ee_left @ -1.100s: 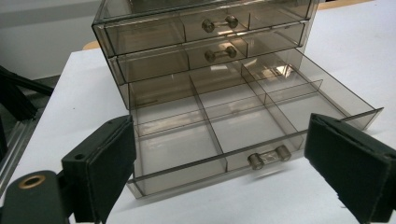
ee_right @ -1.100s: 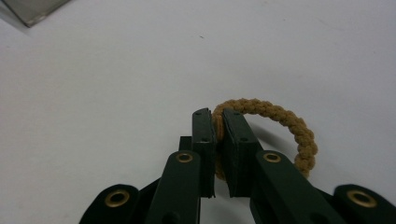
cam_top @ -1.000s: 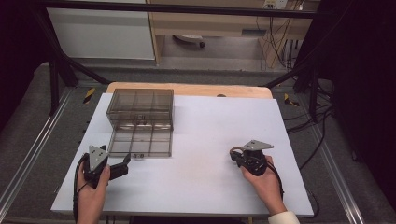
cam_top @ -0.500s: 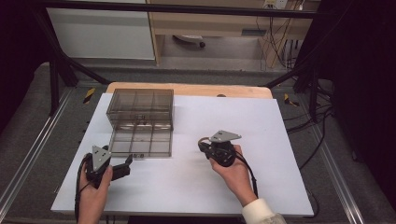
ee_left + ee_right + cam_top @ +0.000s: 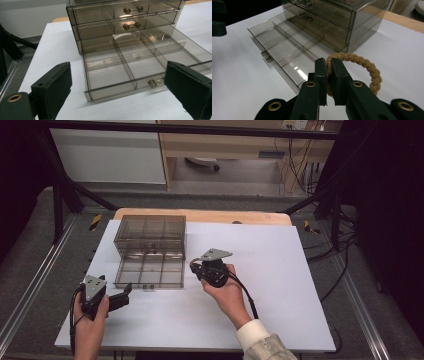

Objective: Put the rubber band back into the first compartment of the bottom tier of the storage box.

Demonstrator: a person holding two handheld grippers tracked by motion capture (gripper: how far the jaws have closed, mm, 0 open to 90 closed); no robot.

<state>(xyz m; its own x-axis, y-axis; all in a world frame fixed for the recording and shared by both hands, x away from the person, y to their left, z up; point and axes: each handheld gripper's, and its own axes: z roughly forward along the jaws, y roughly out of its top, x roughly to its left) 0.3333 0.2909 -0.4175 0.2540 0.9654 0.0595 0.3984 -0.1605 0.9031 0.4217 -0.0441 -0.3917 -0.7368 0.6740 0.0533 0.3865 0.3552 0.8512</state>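
A tan braided rope ring is seen pinched between the two black jaws of the right gripper, the jaws pressed tight on one side of the loop while the rest of the ring stands free beyond them, above the white table. In the right gripper view the ring is held just beside the front right corner of the pulled-out bottom drawer of a smoky transparent drawer cabinet, whose dividers split the drawer into compartments; the drawer's small knob is seen at its front wall. In the high view the right gripper is carried in the person's right hand just to the right of the open drawer, the cabinet standing behind it toward the table's far edge. The left gripper is held in the left hand near the table's front left, close to the drawer's front left corner. Its jaws are shown spread wide in the left gripper view, nothing between them, with the open drawer and the two closed drawers above it framed beyond.
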